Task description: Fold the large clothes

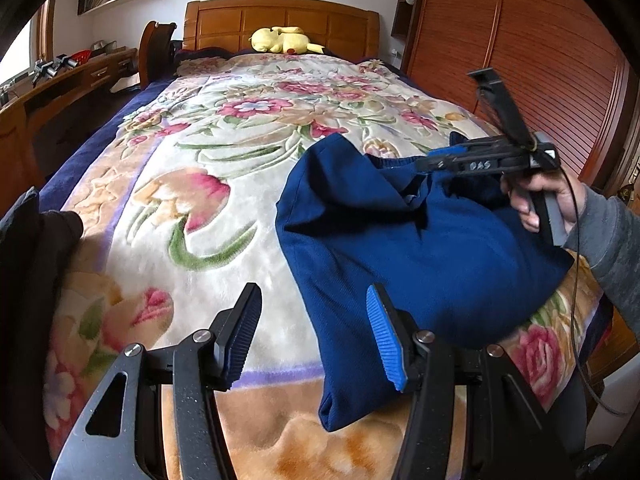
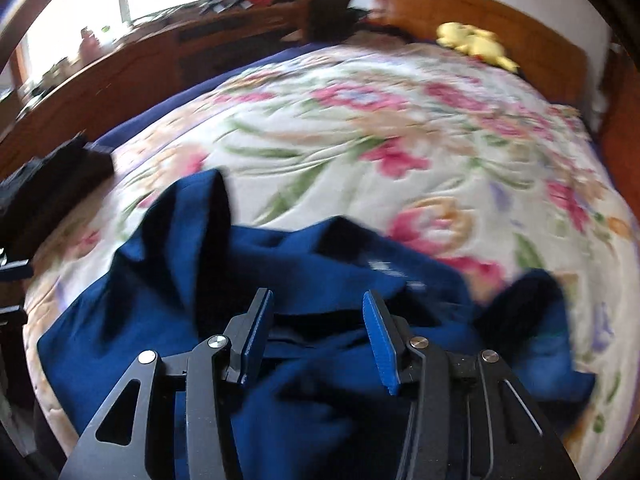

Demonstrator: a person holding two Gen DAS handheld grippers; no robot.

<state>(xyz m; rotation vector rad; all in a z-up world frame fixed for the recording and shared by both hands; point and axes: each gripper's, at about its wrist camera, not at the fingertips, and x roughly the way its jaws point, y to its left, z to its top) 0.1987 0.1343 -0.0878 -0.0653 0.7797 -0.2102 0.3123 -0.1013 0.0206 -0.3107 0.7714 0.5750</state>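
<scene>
We read one marking only: pale characters that look like "0AS" on the black body of the right gripper (image 1: 436, 162), at the right of the left wrist view, though we cannot be sure of them. In the blurred right wrist view we read nothing.

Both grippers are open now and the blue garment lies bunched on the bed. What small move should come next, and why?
Probably lower the right gripper onto a free edge of the blue garment and close on it. The garment is crumpled, not flat, on the floral blanket, and neither the right nor the left gripper holds any cloth, so it likely needs spreading first.
</scene>
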